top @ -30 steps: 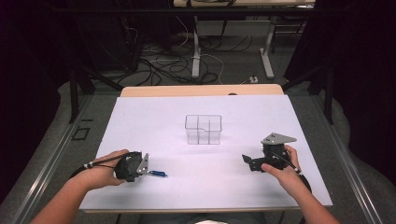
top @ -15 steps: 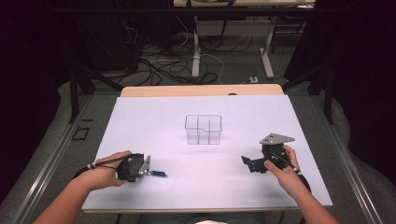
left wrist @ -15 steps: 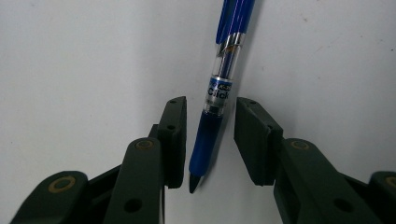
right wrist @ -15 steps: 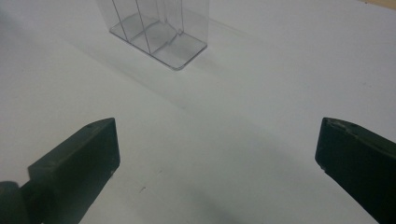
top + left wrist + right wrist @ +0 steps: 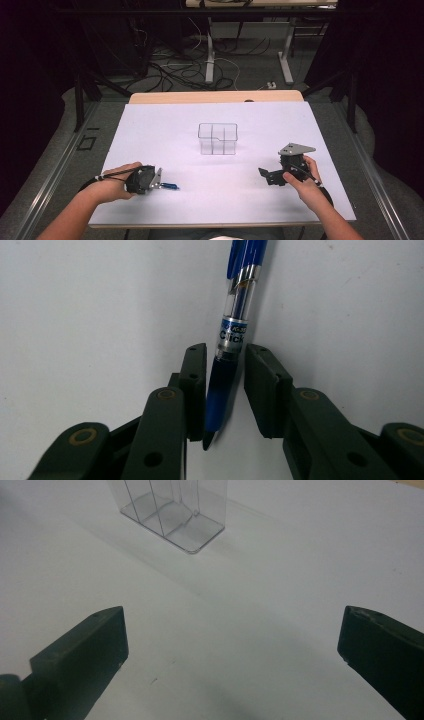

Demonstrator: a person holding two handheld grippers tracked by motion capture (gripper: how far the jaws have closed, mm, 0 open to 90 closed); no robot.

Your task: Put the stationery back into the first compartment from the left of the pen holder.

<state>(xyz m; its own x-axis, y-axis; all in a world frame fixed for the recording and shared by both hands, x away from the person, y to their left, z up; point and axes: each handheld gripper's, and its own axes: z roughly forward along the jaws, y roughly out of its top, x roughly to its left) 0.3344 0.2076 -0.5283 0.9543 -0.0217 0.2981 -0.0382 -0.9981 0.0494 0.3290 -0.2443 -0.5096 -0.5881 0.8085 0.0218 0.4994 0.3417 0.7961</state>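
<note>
Two claws sit in your hands over a table (image 5: 150, 135) covered by a smooth white sheet, with a strip of pale wood showing at its far edge. Beyond it the room is dark: black frame posts stand at either side, grey floor runs around the table, and loose cables (image 5: 175, 75) lie tangled on the floor between the white legs of another desk.

Near the middle of the sheet stands a clear plastic organiser (image 5: 217, 138), a small rectangular box with thin glossy walls, rounded corners and inner dividers that split it into compartments; from your right claw's view (image 5: 172, 515) its base reads as a transparent slab.

Your left claw (image 5: 159, 179) lies low at the near left of the sheet, its matte black jaws narrowed around a blue pen (image 5: 232, 335). The pen has a see-through barrel, a silver band with printed lettering, and a dark blue rubbery grip. One jaw presses against that grip; the other stands just off it with a slim gap, so the pen lies between them on the sheet, not yet pinched.

Your right claw (image 5: 270, 176) rests at the near right, well apart from the organiser, jaws spread wide with nothing between them; a grey three-cornered plate caps it.
</note>
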